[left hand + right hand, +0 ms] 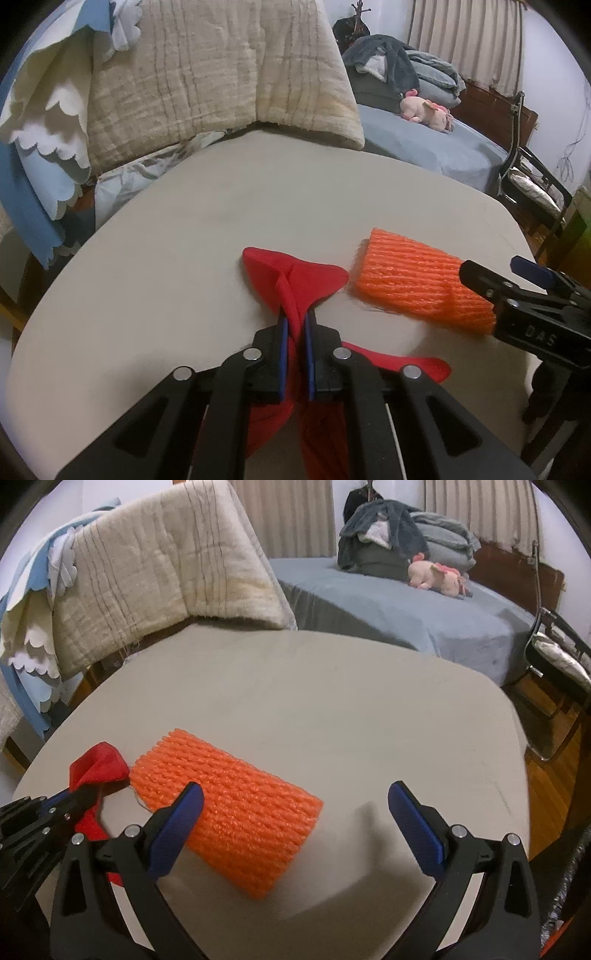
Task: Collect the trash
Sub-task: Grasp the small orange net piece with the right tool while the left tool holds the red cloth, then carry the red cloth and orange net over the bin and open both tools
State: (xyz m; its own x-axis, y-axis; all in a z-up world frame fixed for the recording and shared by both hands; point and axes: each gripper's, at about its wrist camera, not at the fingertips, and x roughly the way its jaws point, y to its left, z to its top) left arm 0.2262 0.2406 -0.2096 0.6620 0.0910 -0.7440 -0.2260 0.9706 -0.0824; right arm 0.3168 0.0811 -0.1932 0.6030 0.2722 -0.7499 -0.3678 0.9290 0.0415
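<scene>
Left wrist view: the left gripper [295, 325] is clamping a red bag [295, 280], jaws pinched tight on a bunched fold of its fabric. Part of the bag is fanning out on the worktop [184, 229] ahead of the jaws, and the rest is hanging under the gripper towards the near edge. An orange foam net sleeve [417, 280] is lying flat just right of the bag, nearly touching it. The right gripper [517, 280] is coming in from the right edge, its near finger overlapping the sleeve's right end in this view; contact can't be confirmed.

Right wrist view: the right gripper [295, 812] is standing wide, nothing grasped. Its left pad is sitting over the sleeve's [229, 808] near-left part, and the right pad is well clear over bare worktop [332, 701], so the sleeve isn't yet centred between the jaws. The bag [98, 768] and left gripper [79, 797] are showing at the left edge.

Background: a bed [369, 605] with a pink plush toy [436, 574], and a quilt [155, 576] draped behind the worktop.

Progress, as a judgement: early. The bag is secured, but the sleeve is loose on the worktop, not picked up or bagged. Remaining: centre on the sleeve, grasp it, get it into the bag. No other trash is visible.
</scene>
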